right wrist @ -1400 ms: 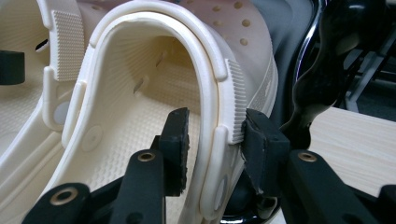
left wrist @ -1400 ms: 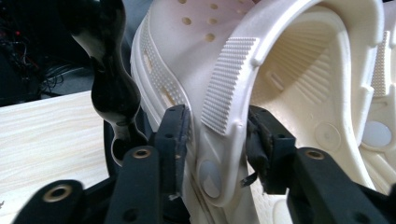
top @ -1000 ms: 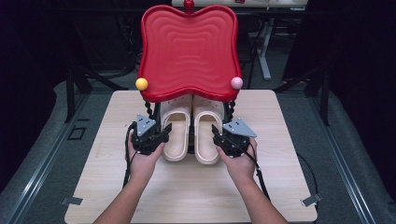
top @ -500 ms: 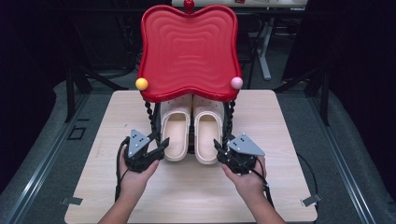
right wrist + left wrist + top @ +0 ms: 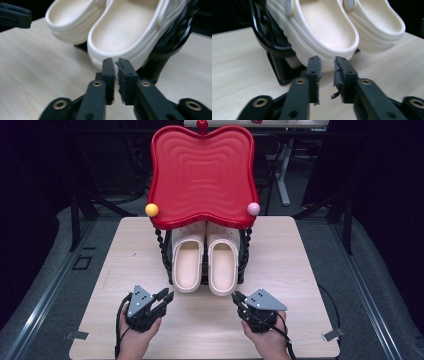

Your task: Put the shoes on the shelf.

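two cream foam clogs sit side by side on the low black metal rack [image 5: 168, 265] under the glossy red wavy-edged tray top [image 5: 202, 175], heels poking out toward the person. the left cream clog [image 5: 188, 264] and the right cream clog [image 5: 222, 268] touch along their inner sides, both tilted on the rack's sloped shelf, above the pale wooden table [image 5: 300, 270].

down at the near edge, the left gripper [image 5: 166, 297] sits low over the table in the person's left hand [image 5: 135, 342], pointing up toward the left clog's heel but clear of it. its jaws have just been closing, and in the left gripper view [image 5: 327, 61] there's a narrow gap between the pads with nothing in it; the clog's heel [image 5: 322, 32] lies just beyond the tips.

over on the other side, the right gripper [image 5: 238, 297], in the right hand [image 5: 267, 342], aims at the right clog from the near right. its jaws have just been closing too, and the right gripper view [image 5: 115, 62] has them pressed nearly together, only a sliver between the frayed pads, nothing pinched. the right clog's heel [image 5: 120, 37] sits just past the tips, the black post of the rack [image 5: 172, 37] beside it.

a yellow ball [image 5: 151, 210] and a pink ball [image 5: 253, 209] cap the tray's front corners.
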Motion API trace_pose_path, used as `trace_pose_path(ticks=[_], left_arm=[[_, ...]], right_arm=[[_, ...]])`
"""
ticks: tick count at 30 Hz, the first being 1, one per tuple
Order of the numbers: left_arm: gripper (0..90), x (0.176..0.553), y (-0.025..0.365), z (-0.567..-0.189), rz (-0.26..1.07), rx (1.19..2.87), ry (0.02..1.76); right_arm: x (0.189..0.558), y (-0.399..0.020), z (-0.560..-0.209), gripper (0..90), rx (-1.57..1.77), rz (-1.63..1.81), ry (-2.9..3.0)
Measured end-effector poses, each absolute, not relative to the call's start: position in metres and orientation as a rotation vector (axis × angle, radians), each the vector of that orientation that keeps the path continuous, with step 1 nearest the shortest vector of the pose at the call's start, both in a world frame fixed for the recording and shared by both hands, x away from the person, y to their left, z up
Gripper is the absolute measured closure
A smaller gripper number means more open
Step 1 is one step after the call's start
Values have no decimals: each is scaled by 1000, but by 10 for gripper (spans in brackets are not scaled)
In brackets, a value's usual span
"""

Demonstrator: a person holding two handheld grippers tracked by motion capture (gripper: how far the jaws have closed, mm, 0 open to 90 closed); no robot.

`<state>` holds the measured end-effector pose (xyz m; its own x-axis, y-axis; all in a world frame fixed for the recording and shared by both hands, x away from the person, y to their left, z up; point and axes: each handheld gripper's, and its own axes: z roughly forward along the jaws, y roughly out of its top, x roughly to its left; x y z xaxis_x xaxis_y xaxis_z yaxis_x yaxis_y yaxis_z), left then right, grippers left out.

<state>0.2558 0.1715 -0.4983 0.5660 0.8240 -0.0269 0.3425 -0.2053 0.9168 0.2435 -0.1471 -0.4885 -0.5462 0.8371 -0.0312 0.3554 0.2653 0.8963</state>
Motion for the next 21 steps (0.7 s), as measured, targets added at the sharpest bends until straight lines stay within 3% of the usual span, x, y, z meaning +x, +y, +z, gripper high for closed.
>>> trace_pose_path(ticks=[9, 21], left_arm=[[892, 261, 165, -515, 520, 1837, 983], [900, 268, 152, -517, 491, 1867, 953]], right_arm=[[250, -139, -509, 900, 1085, 1211, 2109], [258, -134, -515, 900, 1111, 1221, 2117]])
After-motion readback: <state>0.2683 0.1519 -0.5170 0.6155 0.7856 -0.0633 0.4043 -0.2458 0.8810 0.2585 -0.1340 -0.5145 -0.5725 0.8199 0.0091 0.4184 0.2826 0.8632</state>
